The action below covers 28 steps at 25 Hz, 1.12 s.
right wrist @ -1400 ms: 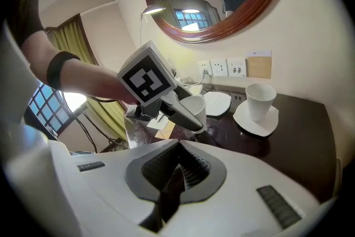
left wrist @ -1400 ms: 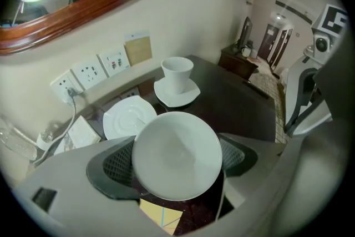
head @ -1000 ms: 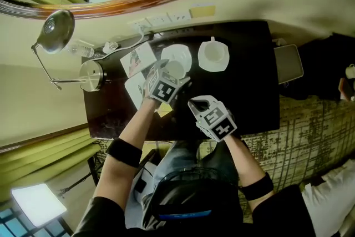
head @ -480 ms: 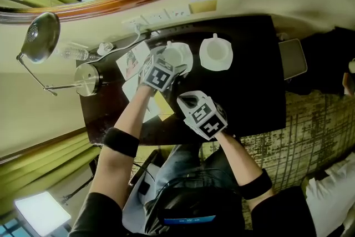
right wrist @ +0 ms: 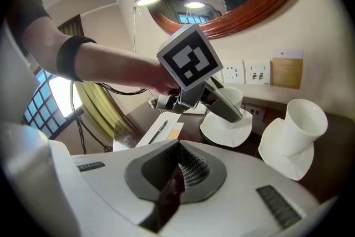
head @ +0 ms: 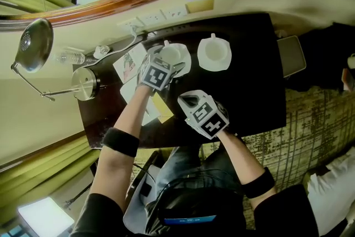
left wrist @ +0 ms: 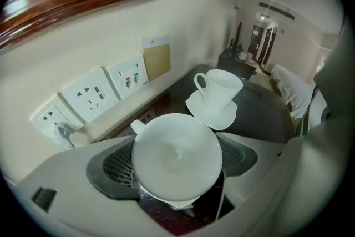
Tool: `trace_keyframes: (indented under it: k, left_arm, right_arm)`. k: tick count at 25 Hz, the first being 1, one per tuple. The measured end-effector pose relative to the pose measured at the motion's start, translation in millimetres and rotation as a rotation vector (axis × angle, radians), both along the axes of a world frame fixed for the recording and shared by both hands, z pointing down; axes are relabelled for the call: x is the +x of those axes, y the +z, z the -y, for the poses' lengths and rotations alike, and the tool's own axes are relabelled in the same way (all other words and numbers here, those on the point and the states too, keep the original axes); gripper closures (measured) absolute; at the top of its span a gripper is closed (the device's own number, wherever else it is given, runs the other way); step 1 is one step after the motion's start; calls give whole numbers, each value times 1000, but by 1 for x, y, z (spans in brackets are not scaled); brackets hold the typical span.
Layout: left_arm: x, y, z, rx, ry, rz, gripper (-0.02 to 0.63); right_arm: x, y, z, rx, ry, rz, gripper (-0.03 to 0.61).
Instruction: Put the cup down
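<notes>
A white cup point(left wrist: 176, 157) sits between the pads of my left gripper point(left wrist: 177, 161), which is shut on it. In the head view this cup point(head: 171, 55) is over a white saucer point(head: 183, 64) at the back of the black table point(head: 249, 91), with my left gripper point(head: 171, 62) around it. The right gripper view shows the cup point(right wrist: 237, 96) low on that saucer point(right wrist: 226, 129); I cannot tell if they touch. My right gripper point(head: 185, 100) hovers shut and empty near the table's front, its jaws point(right wrist: 178, 170) together.
A second cup point(head: 214, 53) stands on its own saucer point(head: 224, 65) just right. Papers point(head: 128, 65), a yellow note point(head: 164, 110) and a pen point(right wrist: 158, 131) lie left. A lamp point(head: 32, 44), bottle point(head: 69, 57) and wall sockets point(left wrist: 91, 96) line the back.
My left gripper has carried the cup away from me, further over the left saucer. The right gripper has shifted slightly left. Both grips are unchanged.
</notes>
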State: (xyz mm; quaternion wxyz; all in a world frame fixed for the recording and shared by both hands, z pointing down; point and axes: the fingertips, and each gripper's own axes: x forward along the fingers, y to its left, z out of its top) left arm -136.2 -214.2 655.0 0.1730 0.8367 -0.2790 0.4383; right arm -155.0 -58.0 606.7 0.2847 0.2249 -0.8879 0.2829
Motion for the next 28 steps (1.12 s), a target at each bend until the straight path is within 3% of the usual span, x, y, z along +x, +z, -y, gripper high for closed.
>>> trace_keyframes:
  k: [11, 20, 23, 27, 28]
  left_arm:
    - [1, -6, 2, 32, -46, -45, 152]
    - [-2, -53, -8, 97, -130, -61, 152]
    - [0, -75, -16, 108, -139, -96, 152]
    - [-8, -103, -37, 103, -229, -138, 158]
    - [-9, -113, -41, 117, -246, -150, 185]
  right_arm:
    - [10, 1, 4, -12, 8, -5, 578]
    - [35, -9, -11, -34, 4, -59, 578]
    - [50, -26, -7, 3, 6, -90, 578]
    - [71, -40, -13, -1, 22, -101, 578]
    - [77, -43, -14, 3, 24, -106, 577]
